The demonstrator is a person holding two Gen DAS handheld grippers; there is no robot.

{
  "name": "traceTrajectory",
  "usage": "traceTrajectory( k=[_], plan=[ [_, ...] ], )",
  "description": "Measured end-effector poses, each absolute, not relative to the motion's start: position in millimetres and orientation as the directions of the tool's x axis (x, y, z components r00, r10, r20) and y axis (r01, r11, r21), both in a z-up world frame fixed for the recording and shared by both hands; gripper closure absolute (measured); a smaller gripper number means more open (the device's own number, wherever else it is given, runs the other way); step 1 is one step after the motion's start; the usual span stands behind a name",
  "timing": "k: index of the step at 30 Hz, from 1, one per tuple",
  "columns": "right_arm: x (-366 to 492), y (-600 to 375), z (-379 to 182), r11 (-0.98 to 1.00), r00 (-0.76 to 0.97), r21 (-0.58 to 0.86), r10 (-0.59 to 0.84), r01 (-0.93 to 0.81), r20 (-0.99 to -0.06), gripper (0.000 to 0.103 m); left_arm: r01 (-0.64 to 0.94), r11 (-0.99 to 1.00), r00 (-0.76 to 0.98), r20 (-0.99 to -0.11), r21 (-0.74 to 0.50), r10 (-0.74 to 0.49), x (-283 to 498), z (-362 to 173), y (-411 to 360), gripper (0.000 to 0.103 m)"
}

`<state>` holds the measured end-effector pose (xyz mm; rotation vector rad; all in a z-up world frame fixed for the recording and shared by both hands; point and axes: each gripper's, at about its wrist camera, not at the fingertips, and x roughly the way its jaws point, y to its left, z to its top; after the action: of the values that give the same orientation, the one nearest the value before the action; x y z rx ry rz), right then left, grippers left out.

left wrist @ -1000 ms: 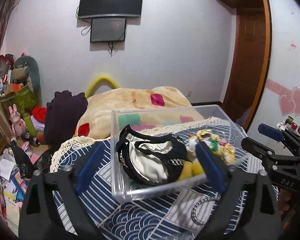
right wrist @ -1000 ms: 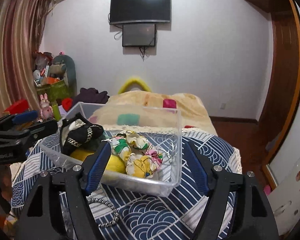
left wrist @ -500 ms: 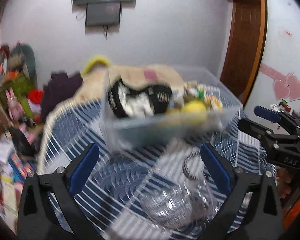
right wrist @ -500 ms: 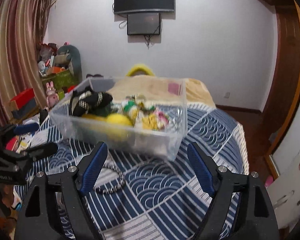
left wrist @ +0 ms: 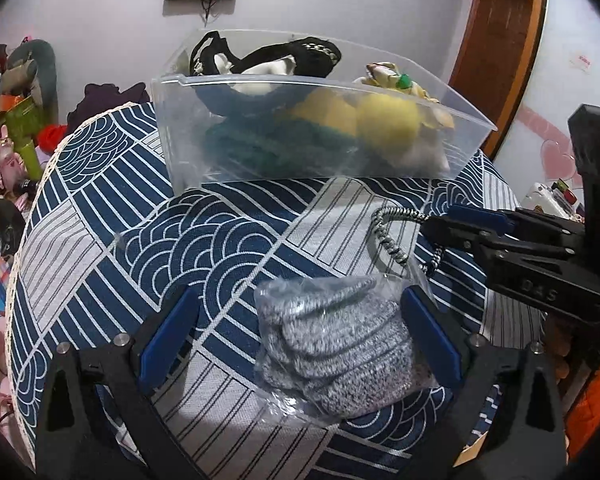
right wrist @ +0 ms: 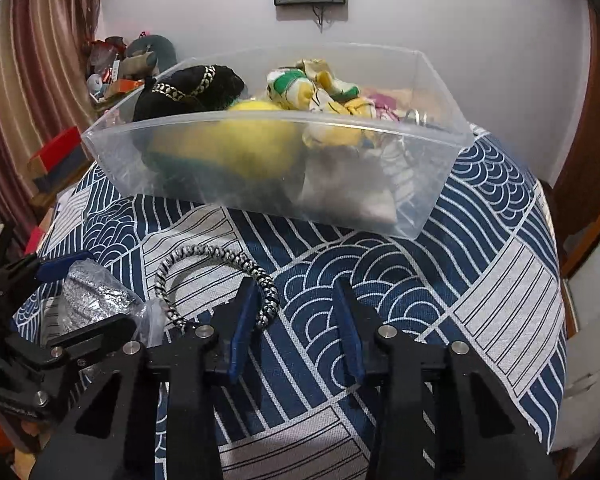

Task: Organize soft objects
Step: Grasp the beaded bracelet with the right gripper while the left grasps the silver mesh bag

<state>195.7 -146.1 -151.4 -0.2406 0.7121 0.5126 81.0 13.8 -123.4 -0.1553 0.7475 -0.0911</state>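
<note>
Between the left gripper's [left wrist: 298, 334] parted jaws (nearer the right one) lies the bagged grey knit [left wrist: 340, 346].

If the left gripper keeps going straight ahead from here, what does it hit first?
Most likely the bagged grey socks, which already lie between the open left gripper fingers. Beyond them is bare tablecloth, then the clear bin.

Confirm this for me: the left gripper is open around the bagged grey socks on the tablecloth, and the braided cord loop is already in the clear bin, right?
Not quite. The braided cord loop lies on the tablecloth in front of the clear bin, beside the right gripper, as the right wrist view shows. The left gripper is open around the bagged grey socks.
</note>
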Motion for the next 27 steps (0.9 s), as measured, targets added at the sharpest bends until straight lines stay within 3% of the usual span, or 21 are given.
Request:
traceTrajectory(
  k=[2,3,5,11,14,27],
  plan=[
    [193.6,-144.1,-150.2,0.844,0.641,-0.045,0.37,-0.534,-0.673,0.085,0.049,0.984,0.737,-0.659,-0.169,-0.15,77.7,-122.8,11.2,0.025],
    [191.9,-142.5,-150.3,0.839,0.639,-0.048,0.373,-0.542,-0.673,0.091,0.064,0.984,0.737,-0.657,-0.168,-0.16,76.7,-122.6,8.5,0.028],
    [190.5,-140.0,-150.2,0.831,0.633,-0.051,0.38,-0.553,-0.674,0.094,0.093,0.982,0.734,-0.655,-0.165,-0.18,74.1,-122.2,3.3,0.048],
    [187.1,-145.5,-142.7,0.842,0.655,-0.039,0.389,-0.538,-0.648,0.096,0.121,0.98,0.746,-0.637,-0.158,-0.195,72.7,-113.3,-0.4,0.069],
    [183.1,-154.7,-132.1,0.853,0.681,-0.024,0.4,-0.522,-0.614,0.096,0.098,0.983,0.766,-0.619,-0.158,-0.176,70.0,-102.6,7.8,0.076],
    [171.8,-179.4,-85.8,0.877,0.78,-0.024,0.415,-0.481,-0.469,0.096,0.025,0.986,0.889,-0.447,-0.162,-0.096,72.9,-30.5,38.3,0.077]
  ],
)
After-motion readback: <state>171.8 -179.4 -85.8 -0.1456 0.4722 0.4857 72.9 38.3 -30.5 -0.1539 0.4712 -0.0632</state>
